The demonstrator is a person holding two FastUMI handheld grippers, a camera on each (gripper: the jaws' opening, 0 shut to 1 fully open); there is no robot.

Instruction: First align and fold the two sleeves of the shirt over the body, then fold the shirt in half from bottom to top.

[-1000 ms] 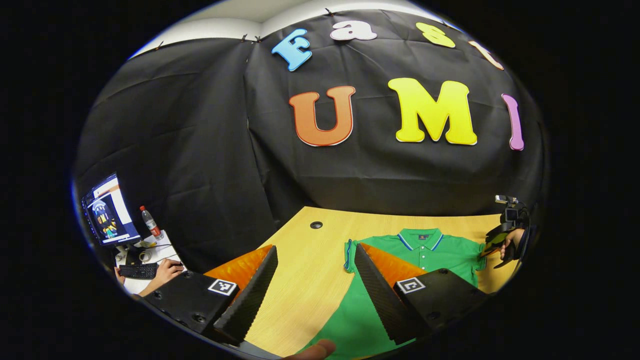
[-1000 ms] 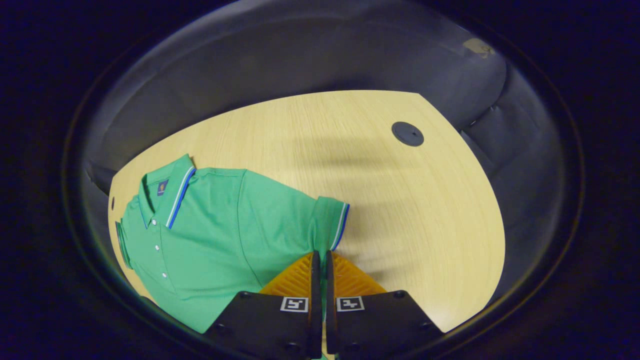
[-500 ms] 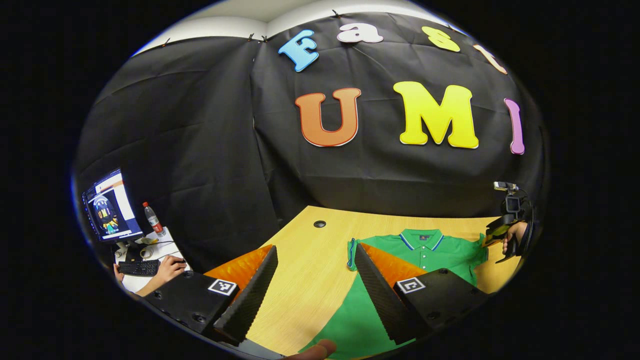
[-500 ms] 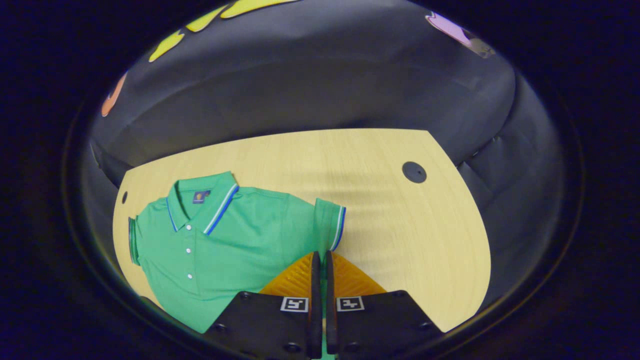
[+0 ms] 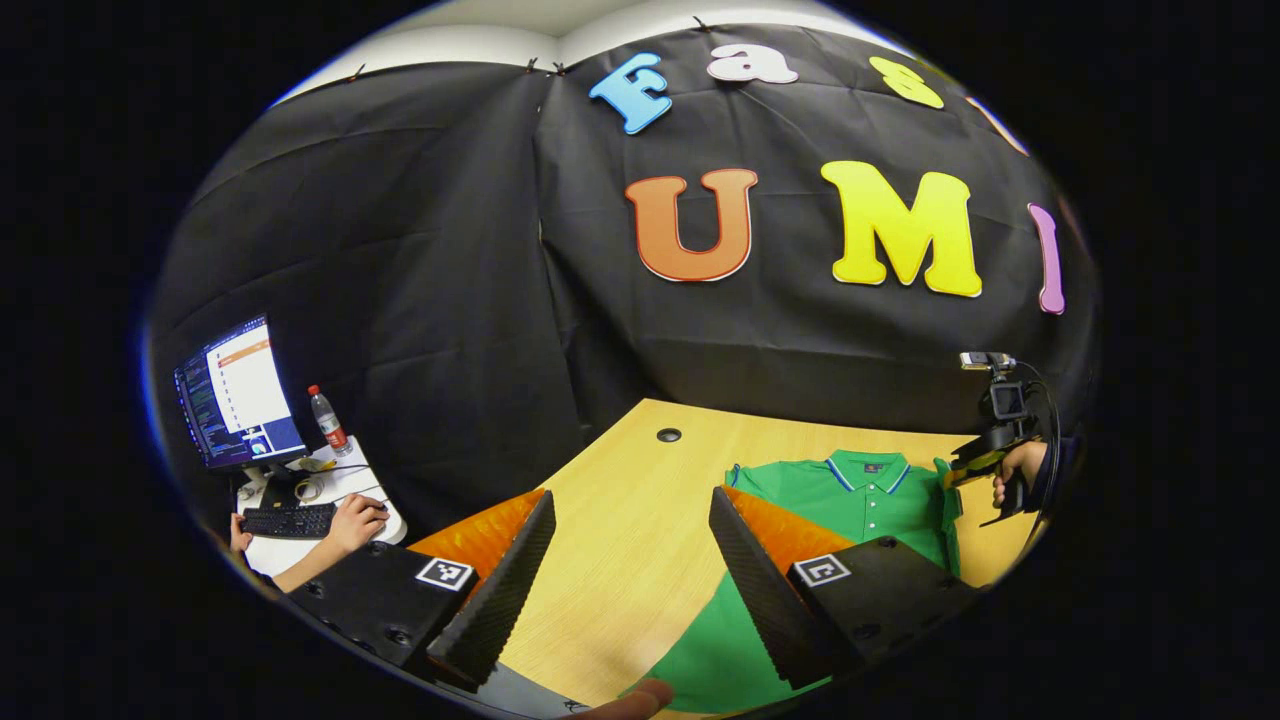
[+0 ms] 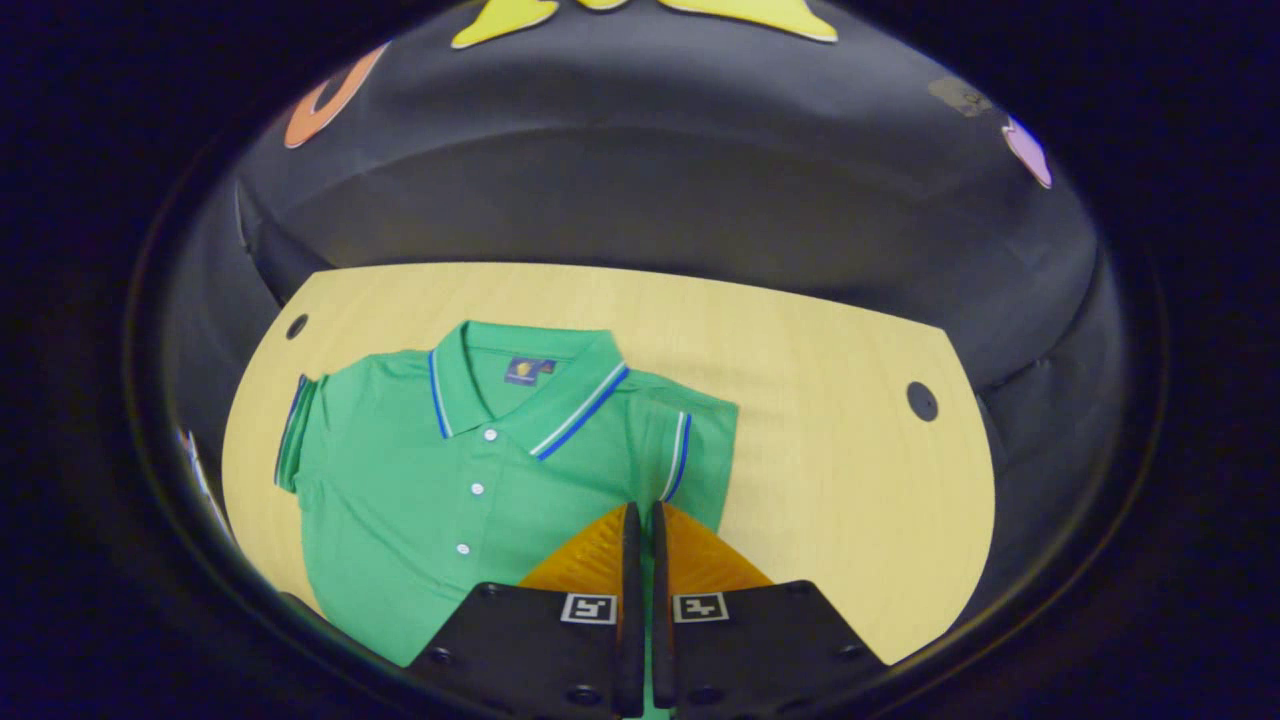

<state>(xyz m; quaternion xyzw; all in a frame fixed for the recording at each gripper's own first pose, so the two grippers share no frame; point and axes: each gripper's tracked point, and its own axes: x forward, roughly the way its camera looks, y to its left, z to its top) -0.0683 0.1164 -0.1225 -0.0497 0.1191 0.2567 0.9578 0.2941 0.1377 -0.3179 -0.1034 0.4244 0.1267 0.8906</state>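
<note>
A green polo shirt (image 6: 450, 470) with blue-and-white trim lies flat on the wooden table (image 6: 830, 420), collar toward the far wall. My right gripper (image 6: 640, 512) is shut on the striped sleeve (image 6: 690, 450) on that view's right, holding it lifted by the shirt's side. The other sleeve (image 6: 292, 430) lies flat. In the left gripper view the shirt (image 5: 860, 500) shows at right, and the right gripper (image 5: 975, 462) with its hand (image 5: 1015, 475) is at its far side. My left gripper (image 5: 632, 495) is open above bare table, left of the shirt's lower body.
Round cable holes (image 6: 921, 401) (image 6: 296, 326) mark the table's corners. Beyond the table's left edge, a side desk holds a monitor (image 5: 240, 395), a bottle (image 5: 327, 420) and a keyboard (image 5: 290, 520) under a person's hand (image 5: 355, 520). Black cloth walls stand close behind.
The right gripper has lifted the held sleeve and swung it in toward the shirt's body. The left gripper stays open and has shifted slightly.
</note>
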